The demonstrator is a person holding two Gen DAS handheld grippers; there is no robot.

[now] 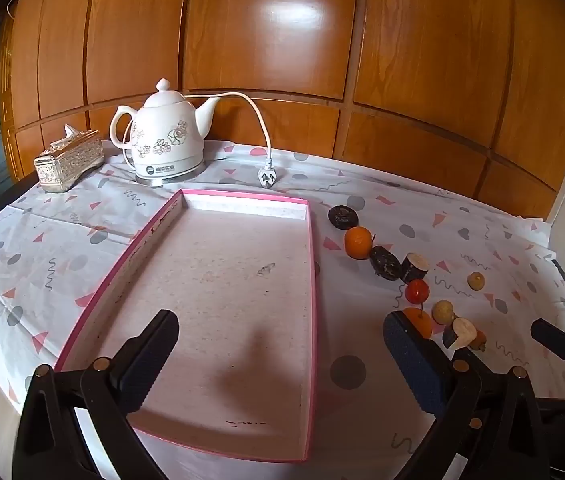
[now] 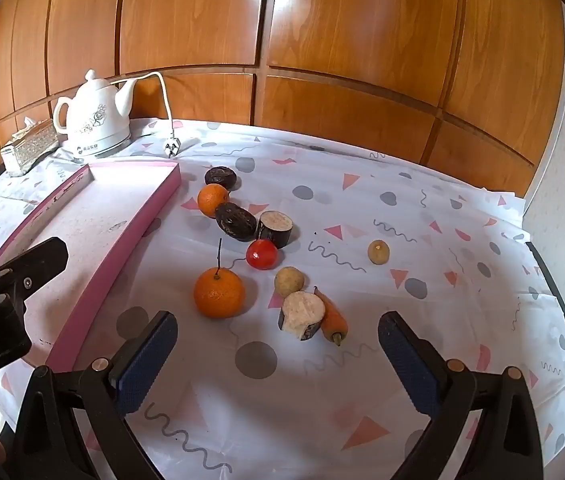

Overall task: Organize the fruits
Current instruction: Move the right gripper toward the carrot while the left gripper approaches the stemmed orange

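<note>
Hand-held gripper (image 2: 277,346) just short of orange (image 2: 219,293)

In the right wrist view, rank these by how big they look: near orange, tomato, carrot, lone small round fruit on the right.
1. Near orange
2. Carrot, longer than the tomato but thin, so these two are close
3. Tomato
4. Lone round fruit, though it lies farther from the camera

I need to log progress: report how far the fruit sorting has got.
Done: nothing; the pink tray holds no produce. In hand: nothing; the left gripper and right gripper are open. Left: everything, from the near orange and tomato to the carrot, lies on the tablecloth.
</note>
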